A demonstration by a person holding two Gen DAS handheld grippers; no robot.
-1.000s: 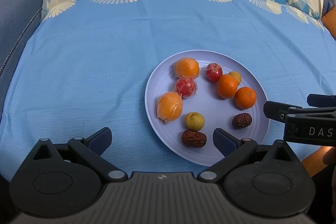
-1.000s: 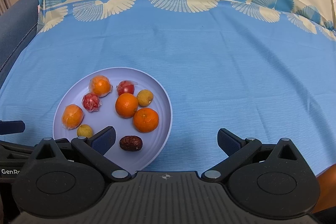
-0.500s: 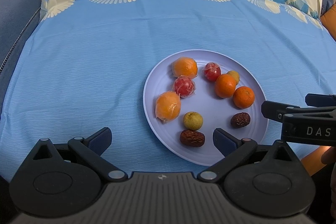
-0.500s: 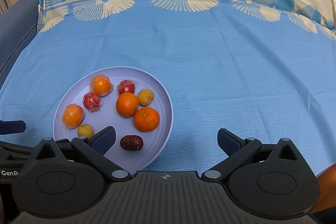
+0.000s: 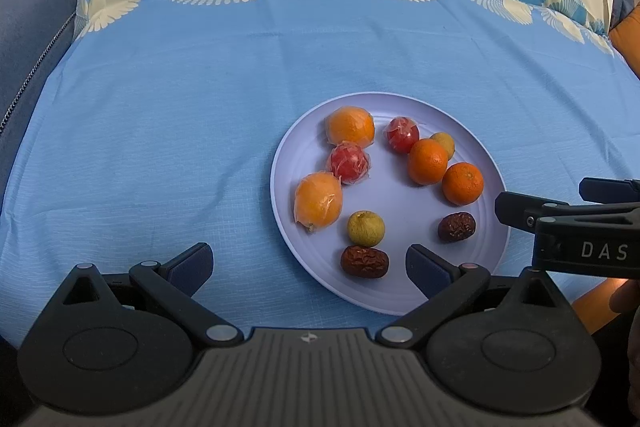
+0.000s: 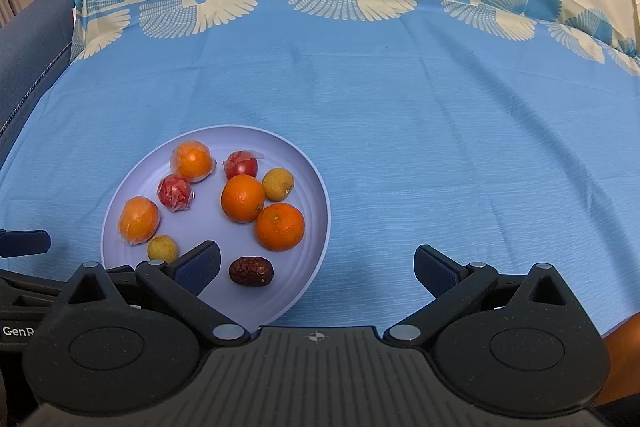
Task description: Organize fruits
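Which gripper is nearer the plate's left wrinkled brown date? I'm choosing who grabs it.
Left. The left gripper nearly straddles the date; the right gripper sits rightward, over the plate's edge.

Both wrist views look forward and down, sharing the plate (image 5: 288,163) near their claws.

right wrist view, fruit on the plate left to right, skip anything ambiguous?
Wrapped orange → wrapped red fruit → bare orange → yellow fruit, all on the plate. Others overlap in that order, so they are left out.
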